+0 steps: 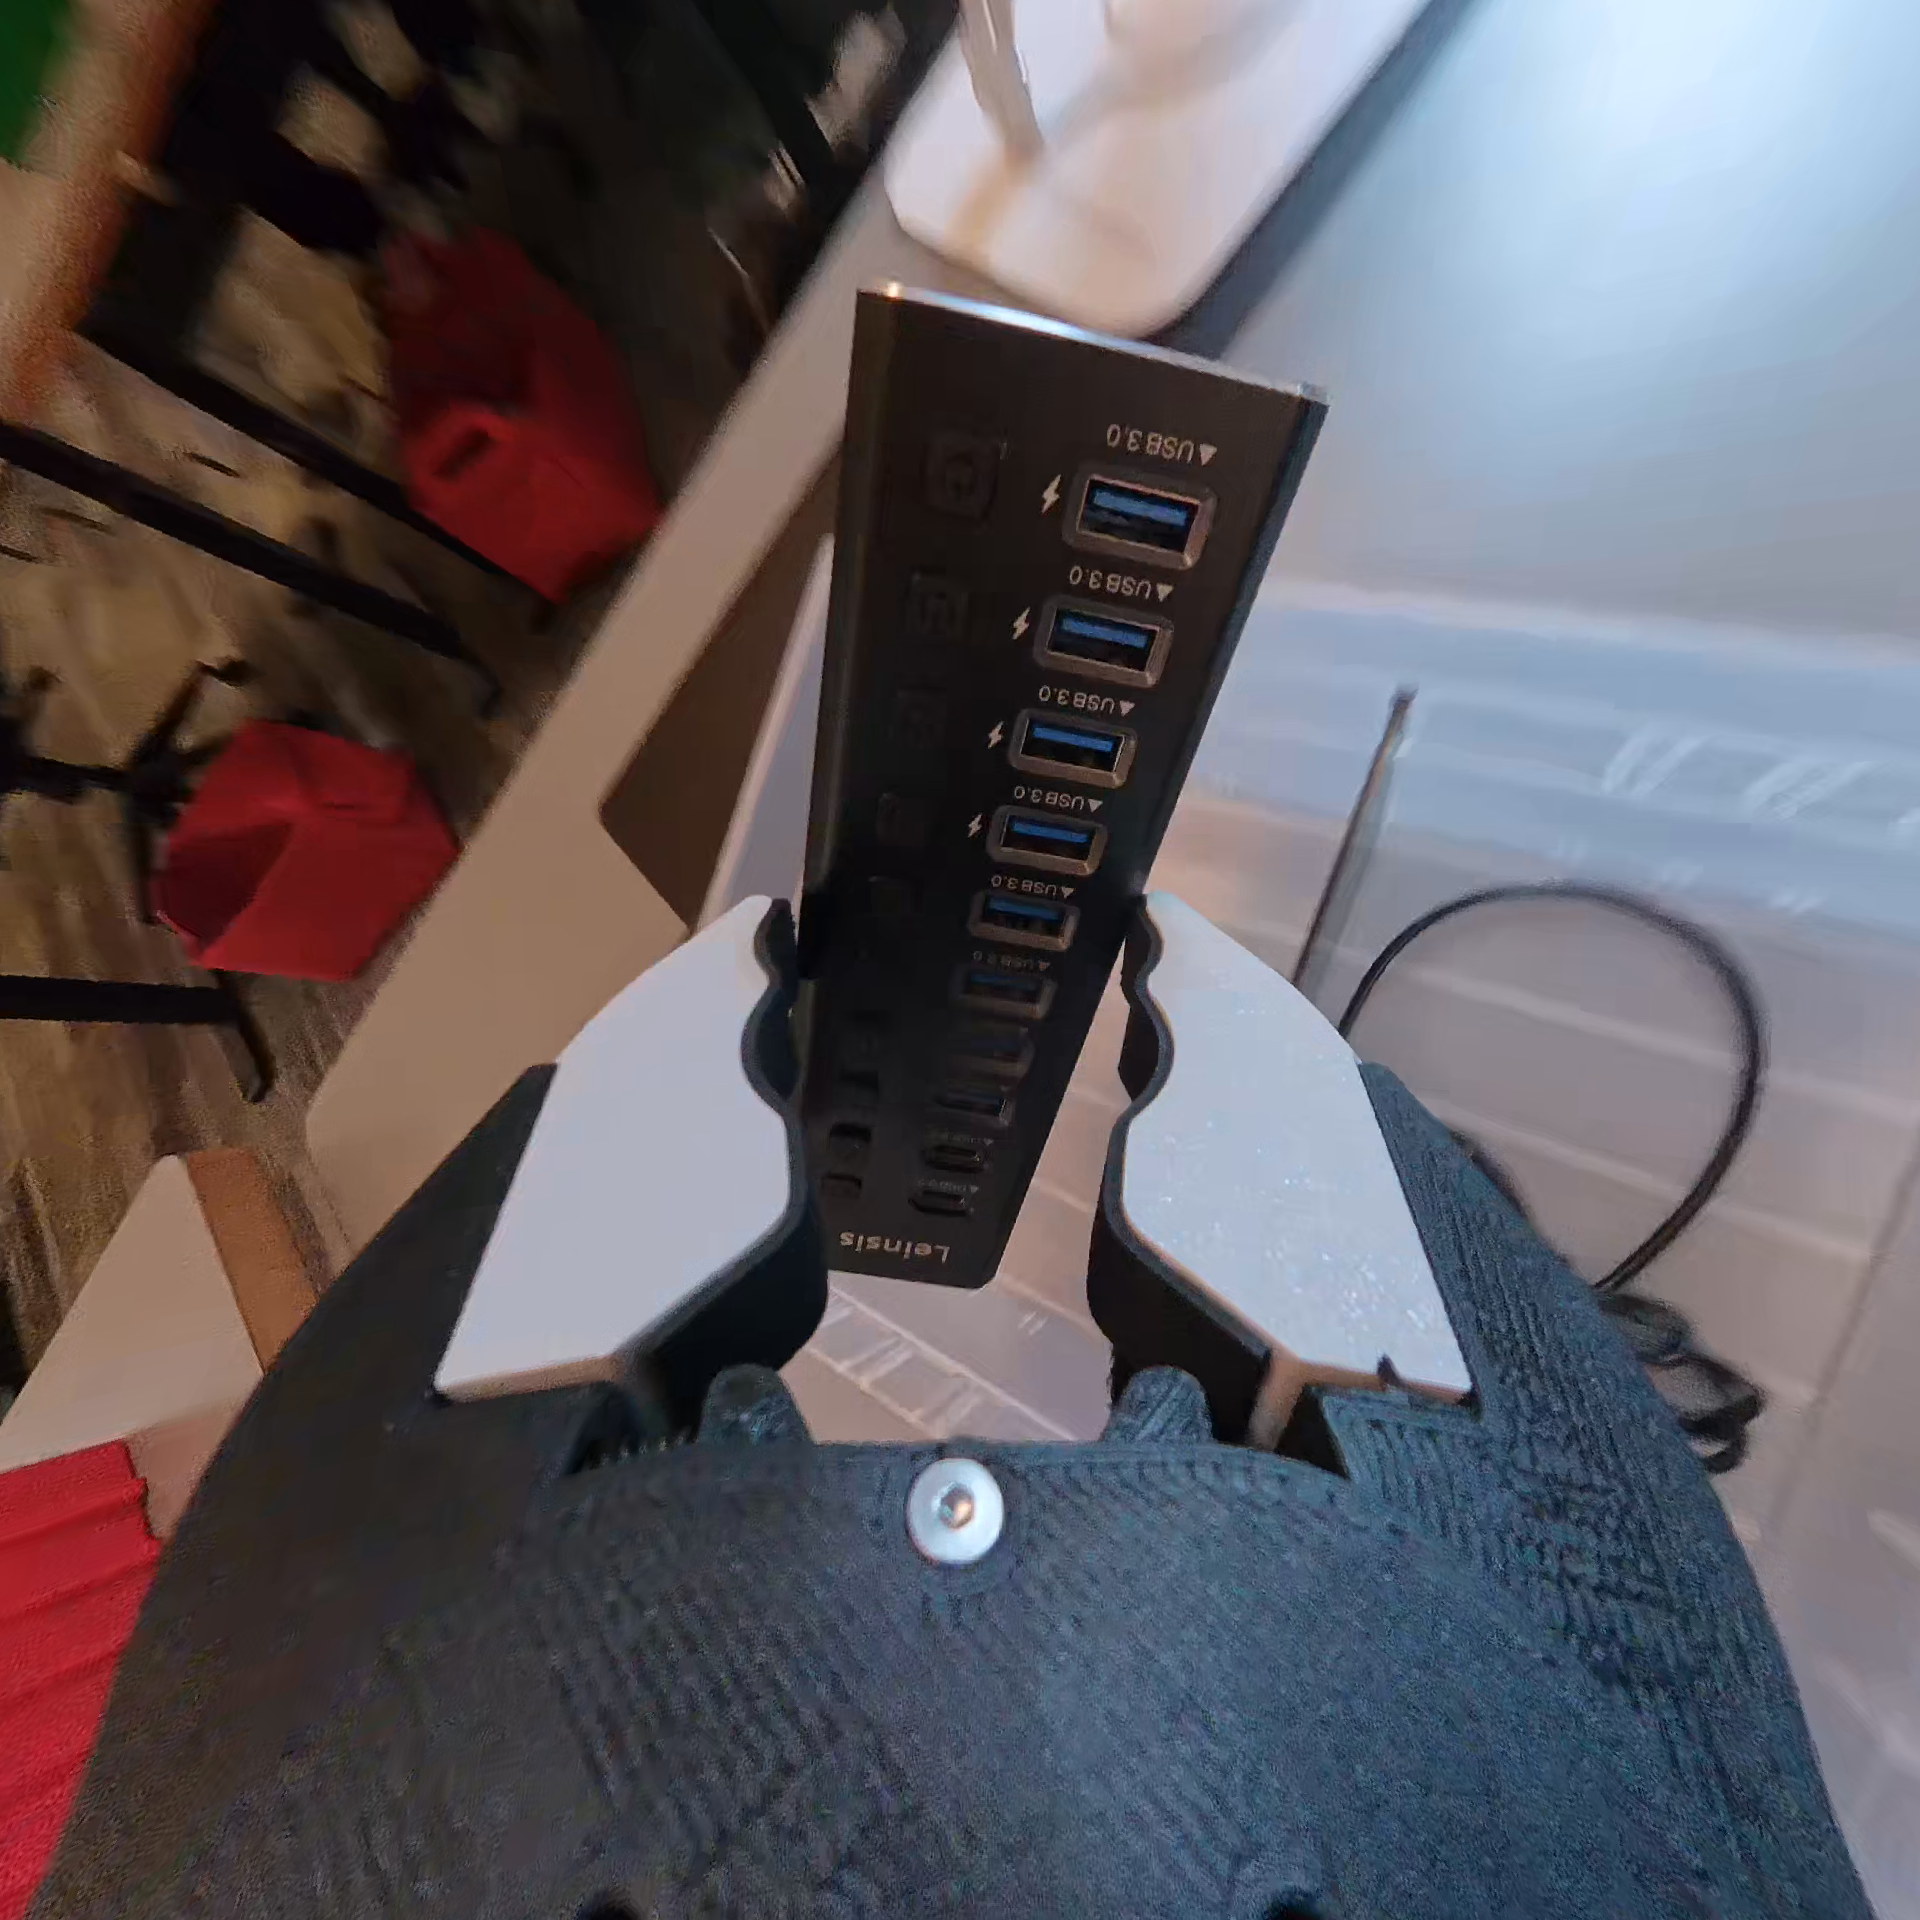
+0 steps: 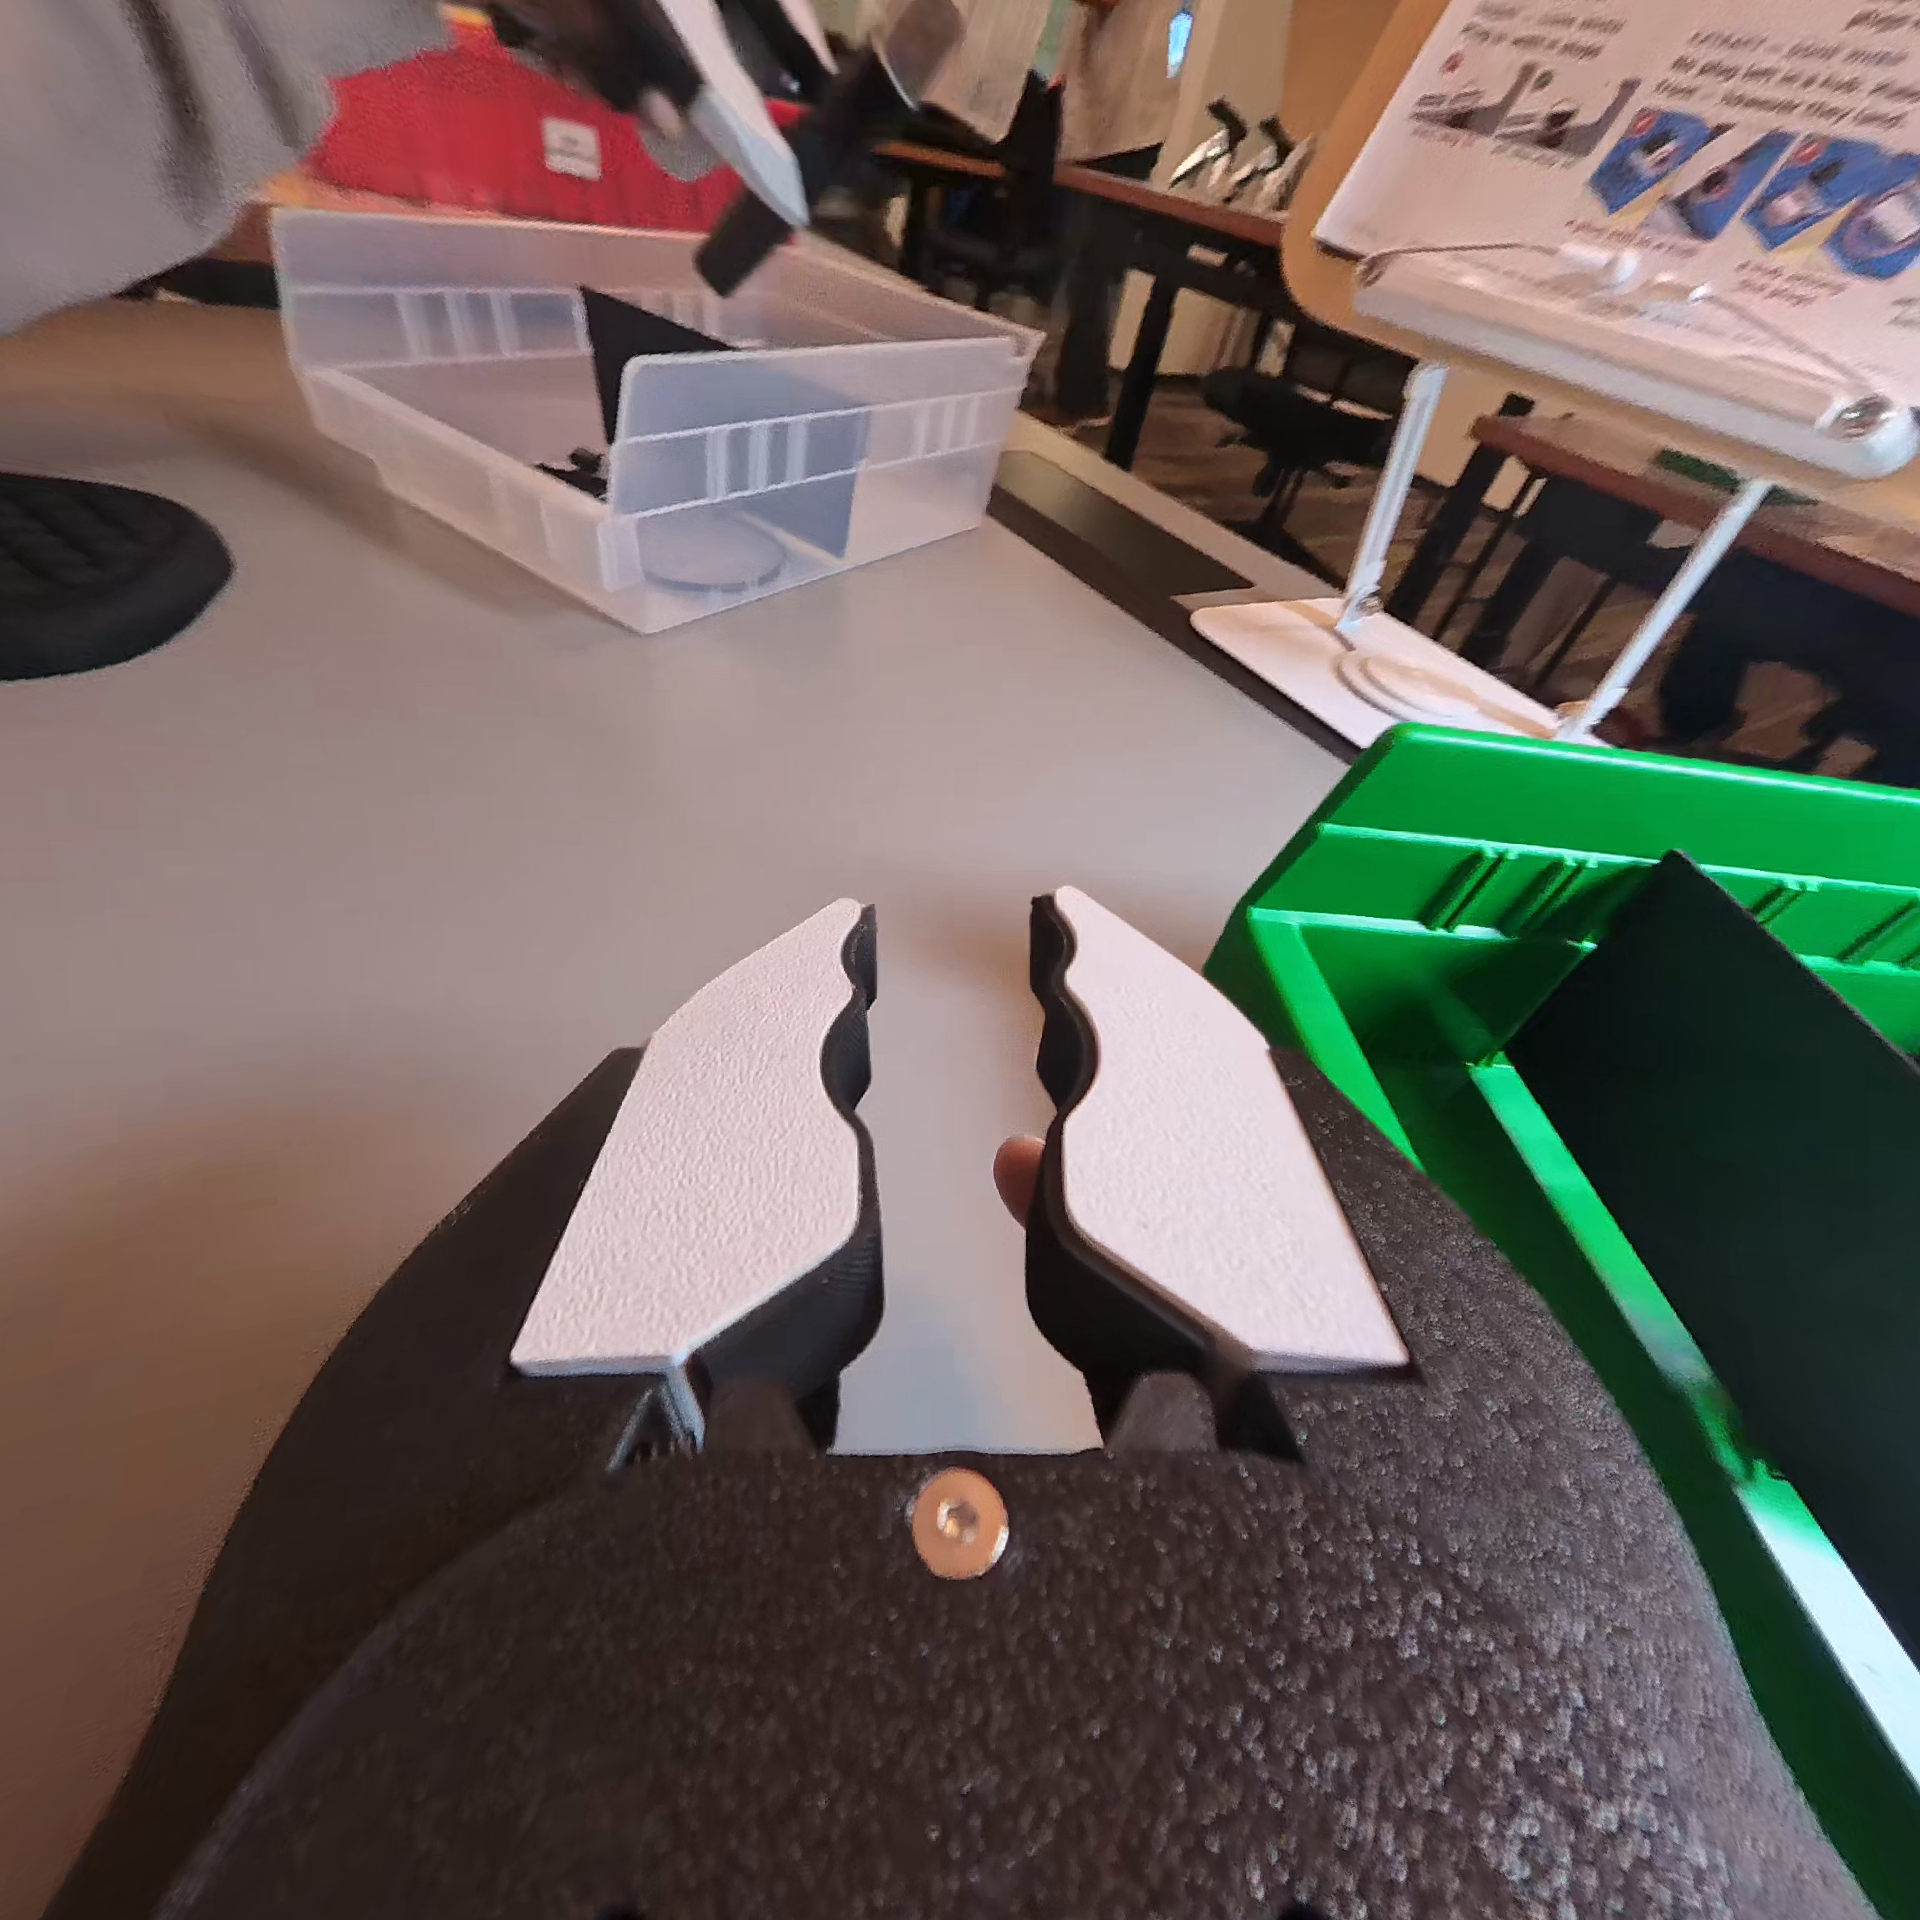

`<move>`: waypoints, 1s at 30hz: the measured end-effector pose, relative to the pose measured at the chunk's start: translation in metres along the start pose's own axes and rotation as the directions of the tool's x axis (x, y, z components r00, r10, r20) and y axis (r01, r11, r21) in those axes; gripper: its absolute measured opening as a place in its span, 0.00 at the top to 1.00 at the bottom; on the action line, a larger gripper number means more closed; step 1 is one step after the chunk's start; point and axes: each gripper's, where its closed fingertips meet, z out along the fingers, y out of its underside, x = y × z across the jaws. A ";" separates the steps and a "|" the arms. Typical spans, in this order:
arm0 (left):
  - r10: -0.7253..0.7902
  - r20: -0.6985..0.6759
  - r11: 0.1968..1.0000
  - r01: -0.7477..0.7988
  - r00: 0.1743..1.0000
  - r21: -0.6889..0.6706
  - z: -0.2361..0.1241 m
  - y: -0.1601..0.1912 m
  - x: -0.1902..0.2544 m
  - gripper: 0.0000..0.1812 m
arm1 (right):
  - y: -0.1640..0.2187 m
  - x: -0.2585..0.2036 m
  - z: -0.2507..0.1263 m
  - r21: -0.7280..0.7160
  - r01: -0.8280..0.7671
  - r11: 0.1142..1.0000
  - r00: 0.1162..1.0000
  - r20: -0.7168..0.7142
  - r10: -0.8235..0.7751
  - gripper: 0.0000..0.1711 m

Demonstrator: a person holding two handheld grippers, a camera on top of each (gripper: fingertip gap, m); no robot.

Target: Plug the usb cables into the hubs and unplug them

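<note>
My left tongs point(image 1: 961, 940) pinch the long black multi-port USB hub point(image 1: 1049, 790), held above the blurred clear plastic bin point(image 1: 1558, 727), while my right tongs point(image 2: 954, 914) hang spread, empty, above the grey tabletop point(image 2: 623, 790).

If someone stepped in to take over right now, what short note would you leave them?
Left gripper: fingers clamped on the long black multi-port USB hub, held up above the clear plastic bin.
Right gripper: open, empty, low over the grey table beside the green plastic bin.
Black cable lies in the clear bin.
Visible ports are all empty; every plugging and unplugging appears still ahead.
</note>
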 end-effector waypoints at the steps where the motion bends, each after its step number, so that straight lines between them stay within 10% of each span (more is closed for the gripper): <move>1: -0.027 0.026 0.997 0.025 0.999 0.071 -0.016 -0.011 0.004 0.66 | 0.000 0.004 0.002 0.008 -0.006 1.000 1.000 -0.030 0.006 0.84; 15: -0.062 -0.106 0.876 0.106 0.992 0.470 -0.132 -0.086 0.134 0.66 | -0.018 0.028 -0.007 0.103 0.029 0.994 0.976 -0.218 -0.006 0.84; 30: 0.213 -0.351 0.774 0.062 0.912 0.630 -0.088 -0.149 0.290 0.67 | -0.113 -0.080 0.029 0.256 0.007 0.967 0.956 0.282 -0.082 0.58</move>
